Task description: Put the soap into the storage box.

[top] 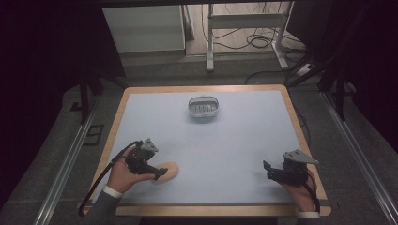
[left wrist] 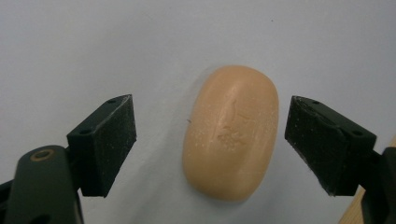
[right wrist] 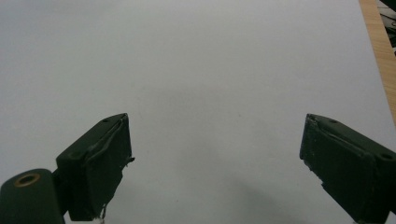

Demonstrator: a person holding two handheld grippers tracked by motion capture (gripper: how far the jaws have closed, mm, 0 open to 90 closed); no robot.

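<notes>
Table: a wooden table with a pale blue mat that covers most of its top. The wood shows as a thin rim all around the mat.

Soap: a peach-colored oval bar of soap lies flat on the mat, near the front edge and toward the front left corner. In the left gripper view the soap has small marks and dots on its top.

Soap dish: a small gray basket-like dish sits on the mat near the back edge, about in the middle. It is well apart from the soap.

Left gripper: the left gripper is held in the person's left hand near the front left corner. Its jaws are spread wide, one on each side of the soap. In the left gripper view there is a gap of mat between each black pad and the soap, so it has no hold on it.

Right gripper: the right gripper is held in the person's right hand near the front right corner. In the right gripper view its jaws are wide apart with just bare mat between them. It holds nothing.

Floor: gray floor lies around the table, with cables and a white frame behind the back edge.
</notes>
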